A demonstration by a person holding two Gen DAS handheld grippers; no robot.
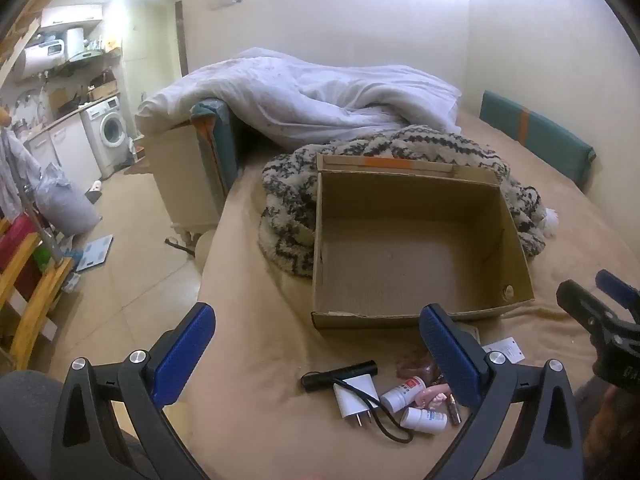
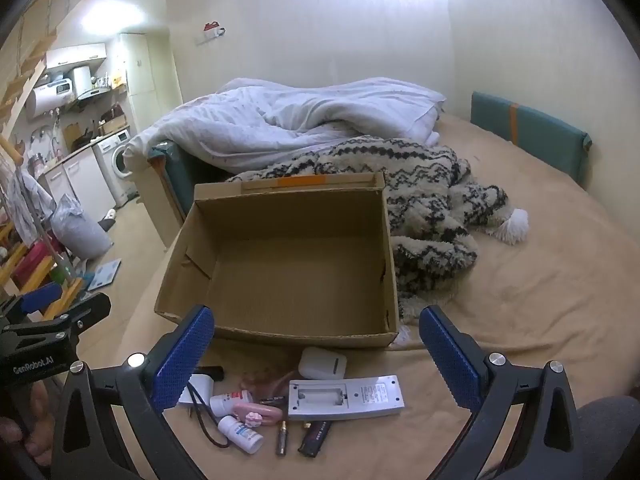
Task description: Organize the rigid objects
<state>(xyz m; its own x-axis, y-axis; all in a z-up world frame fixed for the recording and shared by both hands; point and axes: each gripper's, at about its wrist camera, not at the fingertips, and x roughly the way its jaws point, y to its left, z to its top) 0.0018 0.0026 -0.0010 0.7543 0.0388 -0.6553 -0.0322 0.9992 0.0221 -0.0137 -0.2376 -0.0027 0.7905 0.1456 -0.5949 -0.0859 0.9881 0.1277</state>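
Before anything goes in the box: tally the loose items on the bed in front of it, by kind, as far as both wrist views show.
Small white bottles: 2
Batteries: 2
Remote, battery bay open: 1
White earbud case: 1
White plug charger: 1
Black flashlight: 1
Pink clip: 1
Total: 9

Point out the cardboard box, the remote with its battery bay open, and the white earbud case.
cardboard box (image 2: 280,332), right wrist view, on its near outer wall.
remote (image 2: 372,394), right wrist view, on its labelled back.
earbud case (image 2: 322,362), right wrist view, on its white top.
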